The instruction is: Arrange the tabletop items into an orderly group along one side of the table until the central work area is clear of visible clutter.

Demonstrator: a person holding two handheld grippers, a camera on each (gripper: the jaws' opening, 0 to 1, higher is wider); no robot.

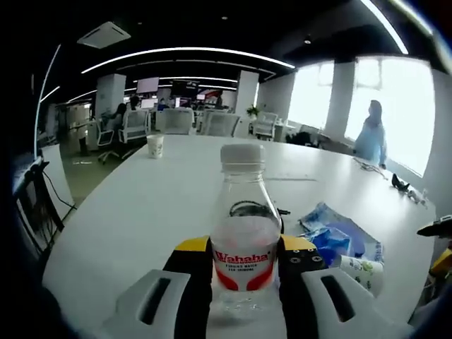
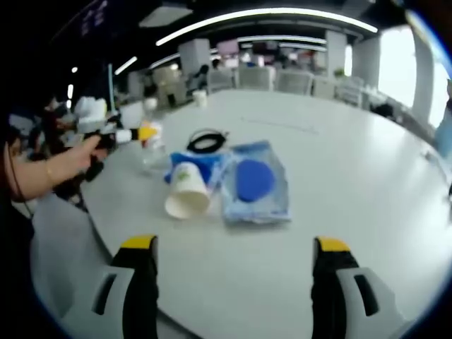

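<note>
While the left gripper clamps the water bottle at lower centre to move it aside, the right gripper waits open below the tipped paper cup

The clear bottle carries a red and white label with the brand "Wahaha" in red letters. Under the brand there is a line of smaller print, but it is too small to read.
</note>
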